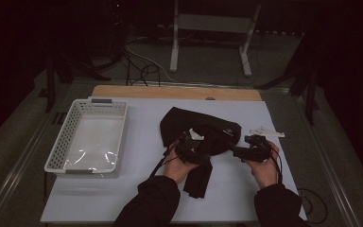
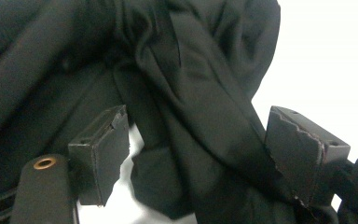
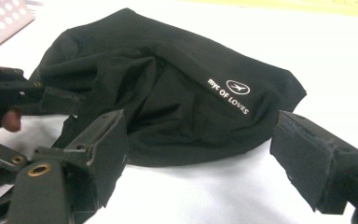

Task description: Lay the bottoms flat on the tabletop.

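A crumpled black garment (image 1: 189, 120) lies mid-table on the white sheet. Small white lettering (image 3: 228, 95) is printed on it near its right side. My left gripper (image 1: 194, 142) rests at the garment's near edge. Its jaws (image 2: 198, 126) stand apart, with a hanging fold of the black cloth (image 2: 205, 70) between them. That fold lies against the right pad, and a gap shows beside the left pad. My right gripper (image 1: 241, 151) sits just right of the garment, low over the sheet. It is open (image 3: 205, 135), with the cloth's hem (image 3: 177, 84) lying just beyond its pads.
A white perforated basket (image 1: 61, 142) with a shiny clear liner stands at the left of the sheet. A small white slip (image 1: 267, 131) lies to the right of the garment. The table's wooden far edge (image 1: 170, 92) borders the sheet. Cables and a white stand are on the floor beyond.
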